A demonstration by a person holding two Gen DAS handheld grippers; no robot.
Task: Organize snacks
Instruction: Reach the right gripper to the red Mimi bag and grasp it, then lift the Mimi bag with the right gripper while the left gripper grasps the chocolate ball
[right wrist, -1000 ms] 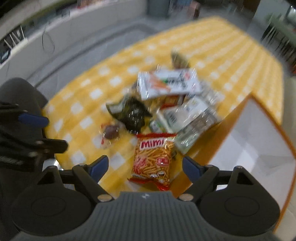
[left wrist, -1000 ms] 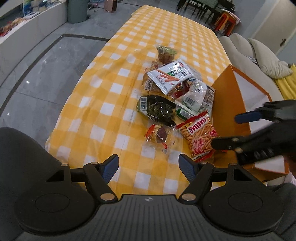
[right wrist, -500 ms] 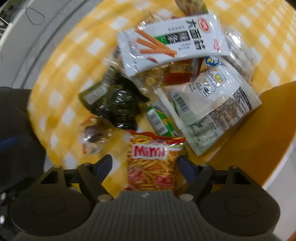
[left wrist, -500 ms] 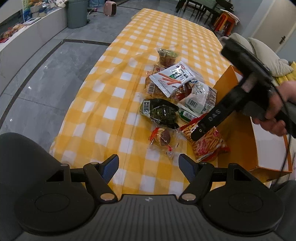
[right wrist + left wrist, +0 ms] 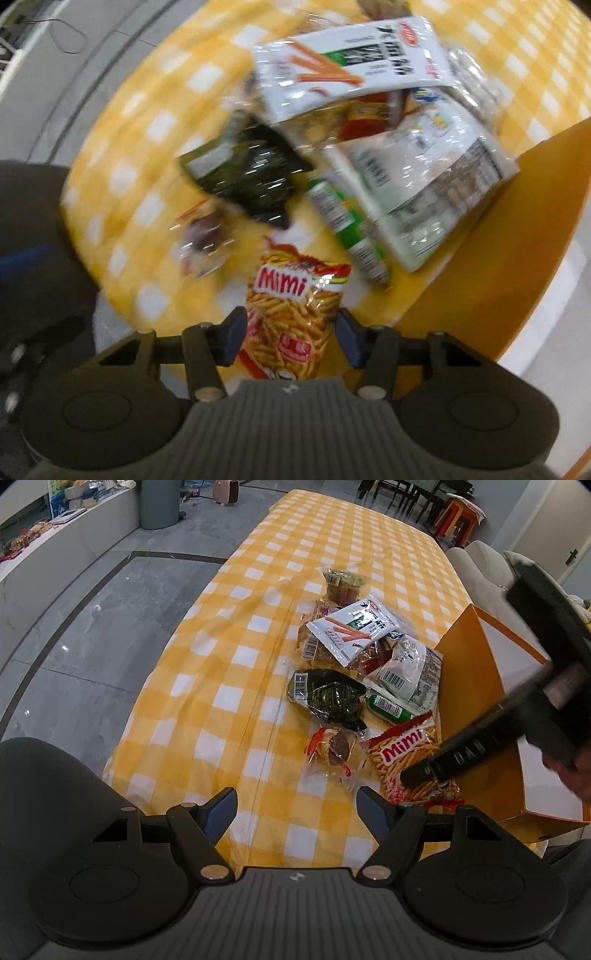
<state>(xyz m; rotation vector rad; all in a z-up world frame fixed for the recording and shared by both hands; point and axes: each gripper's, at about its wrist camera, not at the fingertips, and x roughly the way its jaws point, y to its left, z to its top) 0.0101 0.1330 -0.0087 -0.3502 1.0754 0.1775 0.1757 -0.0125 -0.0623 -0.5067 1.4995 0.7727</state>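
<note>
On the yellow checked tablecloth [image 5: 229, 672] every snack is outside the orange box [image 5: 476, 686] at the frame's right, so sorting has barely begun: the right gripper [image 5: 290, 334] is closing around the Mimi bag [image 5: 295, 314] at lower centre, while the left gripper [image 5: 297, 812] hangs spread and empty.

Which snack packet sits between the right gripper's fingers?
The red Mimi stick-snack bag, nearest the table edge; the right gripper is closing around it. The other packets lie farther up the table.

Yellow-and-white checked tablecloth [image 5: 229, 686], orange box [image 5: 476, 686], red-orange Mimi bag [image 5: 291, 314]
</note>
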